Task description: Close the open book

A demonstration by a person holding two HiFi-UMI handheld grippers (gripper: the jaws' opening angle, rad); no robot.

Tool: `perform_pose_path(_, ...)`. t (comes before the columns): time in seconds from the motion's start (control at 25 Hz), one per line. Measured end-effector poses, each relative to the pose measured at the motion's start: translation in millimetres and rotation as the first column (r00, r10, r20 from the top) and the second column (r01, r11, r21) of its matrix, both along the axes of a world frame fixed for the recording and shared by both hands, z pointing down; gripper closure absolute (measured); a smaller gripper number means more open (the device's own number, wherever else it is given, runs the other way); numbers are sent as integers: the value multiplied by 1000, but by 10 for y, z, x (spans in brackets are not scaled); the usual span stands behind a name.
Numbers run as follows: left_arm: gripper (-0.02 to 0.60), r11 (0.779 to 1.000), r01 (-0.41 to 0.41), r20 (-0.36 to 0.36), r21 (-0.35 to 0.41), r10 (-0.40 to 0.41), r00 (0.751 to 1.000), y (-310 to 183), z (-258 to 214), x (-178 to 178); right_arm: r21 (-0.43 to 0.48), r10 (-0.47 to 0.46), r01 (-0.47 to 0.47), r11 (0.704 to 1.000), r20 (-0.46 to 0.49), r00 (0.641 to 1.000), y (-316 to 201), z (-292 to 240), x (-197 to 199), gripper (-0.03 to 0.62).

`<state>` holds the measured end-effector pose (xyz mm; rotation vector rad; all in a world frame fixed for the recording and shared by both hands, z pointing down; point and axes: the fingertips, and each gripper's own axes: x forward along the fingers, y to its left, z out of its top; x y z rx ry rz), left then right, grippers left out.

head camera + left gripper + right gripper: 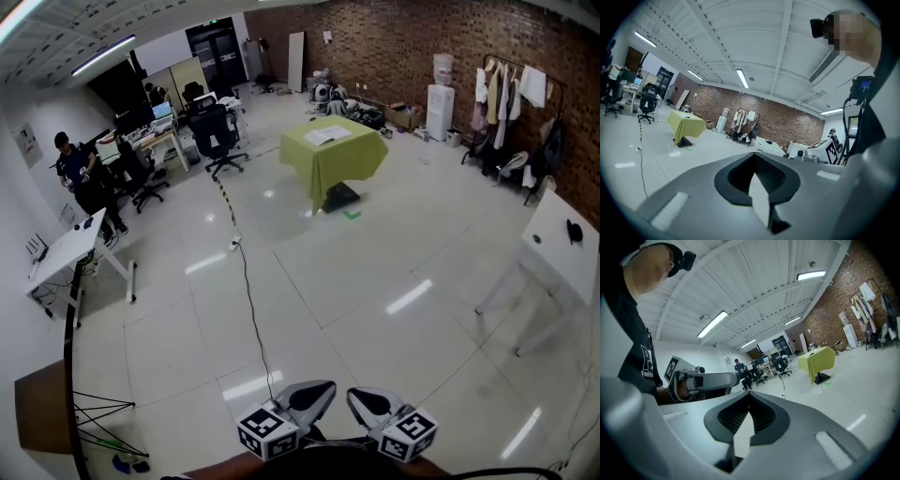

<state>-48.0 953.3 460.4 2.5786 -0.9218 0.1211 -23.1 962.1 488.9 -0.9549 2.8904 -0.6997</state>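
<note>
At the bottom edge of the head view, the left gripper (307, 396) and the right gripper (368, 403) sit side by side. Both are clenched on nothing, jaws pressed together in their own views. Up in the top centre, well apart from them, stands the table with the yellow-green cloth (333, 159). On it lies the open book (328, 135), a pale flat spread too small to make out its pages. So the task looks not yet begun, with a whole stretch of glossy floor to cross first. Watch that black cable (251, 309) snaking down the middle of the frame toward the grippers. It lies along the likely path and could catch a foot. And at the table, closed jaws shoving at a cover could crease a page, or drag the loose cloth and slide the book off.
</note>
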Motion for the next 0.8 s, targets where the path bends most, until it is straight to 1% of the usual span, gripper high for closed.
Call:
perform_pose_path(0.16,574,1000,-30,-3,-10,30,1000,-97,29,111,-19,29,-29,999,1,1000,-91,44,96,586)
perform_pose_path(0.28,575,999,-48,-3,-22,48,999,-211,49,121,-29,42,-43,999,-7,999,-211,47,101,586)
perform_pose_path(0.48,575,998,-59,-19,0,59,998,-446,-29,66,-16,48,-49,999,-44,998,-413,22,10,586)
perform_pose_path(0.56,575,997,-73,-12,33,73,997,-539,-91,44,-9,51,-51,999,-59,997,-513,12,-38,586)
perform_pose_path(0.68,574,995,-83,-2,62,83,997,-741,-136,-101,-18,54,-56,998,-75,996,-716,24,-166,586)
perform_pose_path(0.8,575,996,-72,-17,55,73,997,-963,-164,-320,-5,62,-63,998,-91,994,-909,-30,-313,586)
